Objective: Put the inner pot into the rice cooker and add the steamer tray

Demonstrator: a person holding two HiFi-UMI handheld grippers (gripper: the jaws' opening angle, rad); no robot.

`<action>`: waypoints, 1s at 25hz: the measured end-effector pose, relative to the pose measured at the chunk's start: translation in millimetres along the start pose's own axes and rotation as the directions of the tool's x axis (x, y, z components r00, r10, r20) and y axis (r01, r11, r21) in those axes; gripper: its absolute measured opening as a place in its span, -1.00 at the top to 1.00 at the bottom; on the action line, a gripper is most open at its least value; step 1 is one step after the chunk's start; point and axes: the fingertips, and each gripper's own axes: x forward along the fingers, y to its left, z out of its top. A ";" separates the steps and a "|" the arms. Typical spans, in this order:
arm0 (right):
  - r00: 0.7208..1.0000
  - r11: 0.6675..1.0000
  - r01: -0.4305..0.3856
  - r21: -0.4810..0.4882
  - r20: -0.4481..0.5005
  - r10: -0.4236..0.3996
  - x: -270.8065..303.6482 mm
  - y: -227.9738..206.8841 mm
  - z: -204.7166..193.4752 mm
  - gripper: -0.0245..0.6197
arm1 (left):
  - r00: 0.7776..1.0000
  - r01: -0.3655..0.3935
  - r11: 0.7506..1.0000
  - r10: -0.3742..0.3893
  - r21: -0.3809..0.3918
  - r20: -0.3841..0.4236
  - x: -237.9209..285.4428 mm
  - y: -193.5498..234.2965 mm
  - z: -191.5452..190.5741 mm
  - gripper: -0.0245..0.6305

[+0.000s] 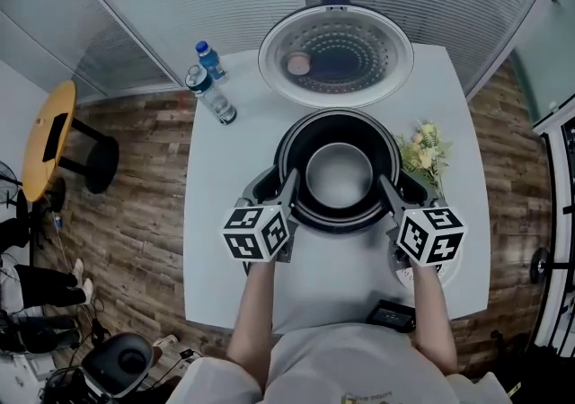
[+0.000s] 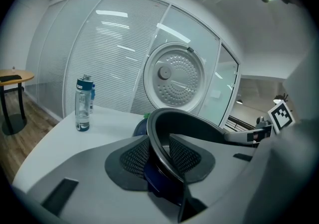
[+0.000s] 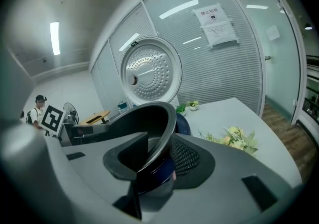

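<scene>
pot [image 1: 340, 176] looks seated in the rice cooker [image 1: 415, 188], mid table [image 1: 229, 169]. its lid [image 1: 337, 57] stands open at the far edge. left gripper [image 1: 287, 185] is on the rim's left side, right gripper [image 1: 388, 187] on the right side. both gripper views show the rim running between the pads. jaws are spread a bit and the pads don't look to be biting. i read this as the let-go stage.

doing it well:
- check the pot sits level all round before leaving it
- spread wide enough that the pads clear the rim lip
- back both sides out evenly, outward then up, so the pot isn't dragged or tipped
- keep clear of the open lid

steamer tray: can't pick it out in any view, so it needs finding first.

views:
- only the head view shows the pot centred in the body and the grippers sitting symmetrically. it also shows the bottles [image 1: 211, 92] at the far left corner and the flowers [image 1: 422, 149] at the right edge.
- only the gripper views show rim against pads, plus the blue body under the rim. from above the marker cubes hide that.
- the right gripper view adds a paper notice [image 3: 217, 24] on the glass and a person [image 3: 36, 111] across the room.
</scene>
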 end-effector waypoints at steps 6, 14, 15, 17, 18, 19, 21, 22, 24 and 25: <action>0.998 0.999 0.011 -0.039 -0.054 -0.013 10.7 -5.6 -4.3 0.42 | 0.997 -0.053 0.988 0.060 0.145 -0.042 7.4 1.9 -1.0 0.48; 0.995 0.988 0.101 -0.118 0.010 -0.101 -6.0 -10.2 6.3 0.37 | 0.994 -0.105 0.970 0.109 0.220 -0.008 -6.4 4.5 8.1 0.35; 0.994 0.988 0.107 -0.111 0.015 -0.106 -9.3 -11.5 7.1 0.37 | 0.994 -0.102 0.971 0.105 0.217 -0.002 -8.1 3.6 9.6 0.35; 0.993 0.988 0.114 -0.099 0.022 -0.113 -15.0 -12.8 6.8 0.37 | 0.996 -0.091 0.974 0.093 0.205 0.004 -11.0 1.8 10.7 0.35; 0.993 0.989 0.116 -0.092 0.025 -0.115 -18.1 -12.5 5.4 0.37 | 0.996 -0.083 0.977 0.084 0.198 0.004 -13.2 0.6 9.7 0.35; 0.993 0.989 0.118 -0.086 0.028 -0.116 -22.0 -11.6 3.2 0.37 | 0.997 -0.073 0.979 0.074 0.191 0.003 -16.2 -1.4 7.7 0.35; 0.992 0.989 0.122 -0.078 0.032 -0.120 -33.5 -9.7 -2.1 0.37 | 0.999 -0.054 0.982 0.054 0.183 0.002 -24.8 -8.6 2.4 0.35; 0.992 0.990 0.123 -0.074 0.035 -0.121 -40.5 -8.9 -4.1 0.37 | 0.999 -0.045 0.982 0.046 0.181 0.003 -29.6 -13.4 -0.2 0.35; 0.991 0.989 0.131 -0.072 0.043 -0.128 -54.7 -7.7 -7.1 0.37 | 0.999 -0.032 0.983 0.032 0.178 0.003 -39.0 -22.6 -5.1 0.35; 0.990 0.988 0.136 -0.073 0.046 -0.133 -61.2 -7.0 -8.9 0.37 | 1.000 -0.025 0.984 0.025 0.176 0.003 -43.8 -26.2 -7.6 0.35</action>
